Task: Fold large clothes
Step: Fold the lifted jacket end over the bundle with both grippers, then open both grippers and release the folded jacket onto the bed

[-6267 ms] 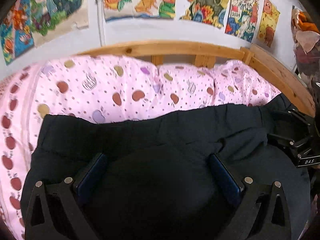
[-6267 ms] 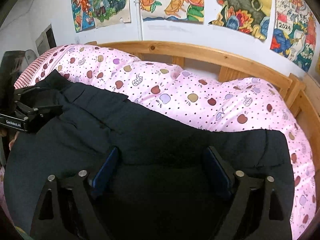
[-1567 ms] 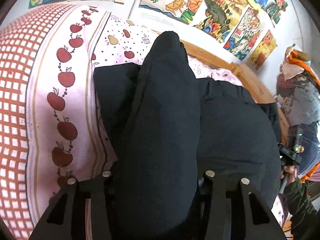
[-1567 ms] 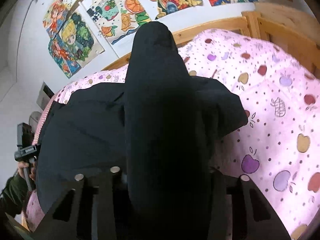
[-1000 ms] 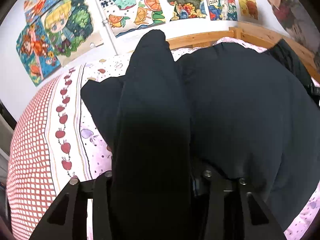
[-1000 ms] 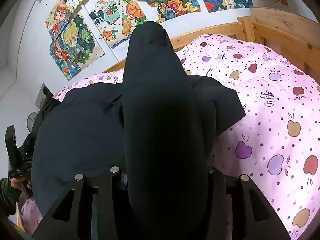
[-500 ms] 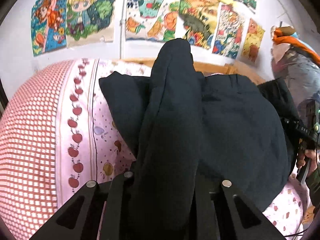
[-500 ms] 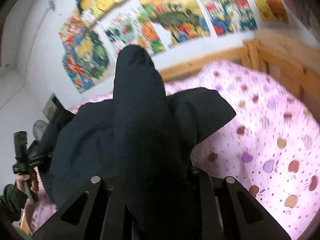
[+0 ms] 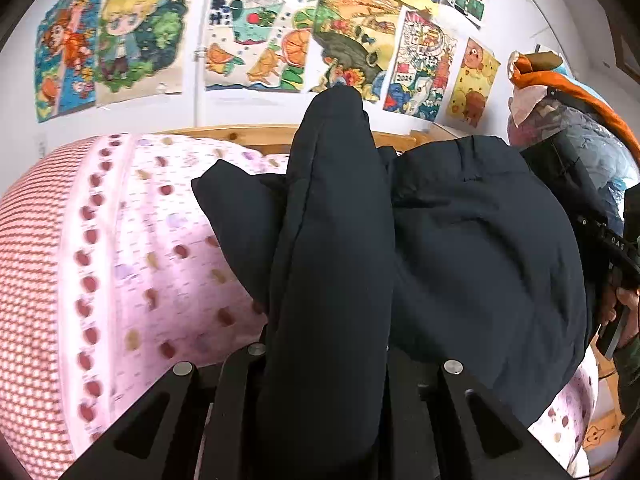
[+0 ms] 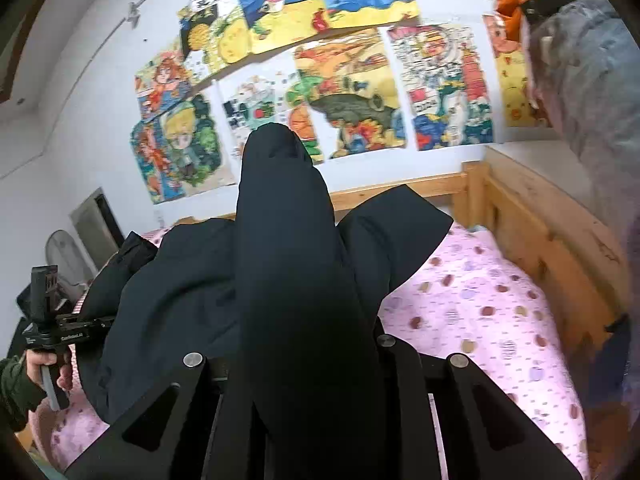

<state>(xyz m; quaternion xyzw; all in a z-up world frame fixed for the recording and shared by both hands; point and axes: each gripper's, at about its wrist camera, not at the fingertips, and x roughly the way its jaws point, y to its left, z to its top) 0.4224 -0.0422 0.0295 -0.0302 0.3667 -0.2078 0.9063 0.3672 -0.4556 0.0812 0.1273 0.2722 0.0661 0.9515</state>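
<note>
The bed [image 9: 132, 248], with its pink apple-print quilt [image 10: 480, 320] and wooden frame [image 10: 532, 216], fills the lower part of both views. It sits lower in the pictures than half a second ago, and more of the poster wall [image 10: 320, 80] shows above it, most plainly in the right wrist view, where an upper row of posters has come into sight.

The dark jacket [image 9: 480, 248] is the next largest thing. It hangs in the air between the two tongs, and its lower part drapes toward the quilt. A second ago its body lay spread flat on the bed; now it is lifted and bunched. In the right wrist view a loose flap [image 10: 396, 232] stands out to the right over the quilt, higher against the wooden frame than before.

The left tongs [image 9: 328, 360] are narrow and clamp a thick fold of the jacket that rises up the middle of that view. The right tongs [image 10: 308, 352] are likewise narrow, gripping another thick fold. Both are squeezed tighter on the cloth than a second ago.

At the right edge of the left view a hand [image 9: 624, 312] holds the other device; in the right view a hand [image 10: 44, 364] on the left does the same.
</note>
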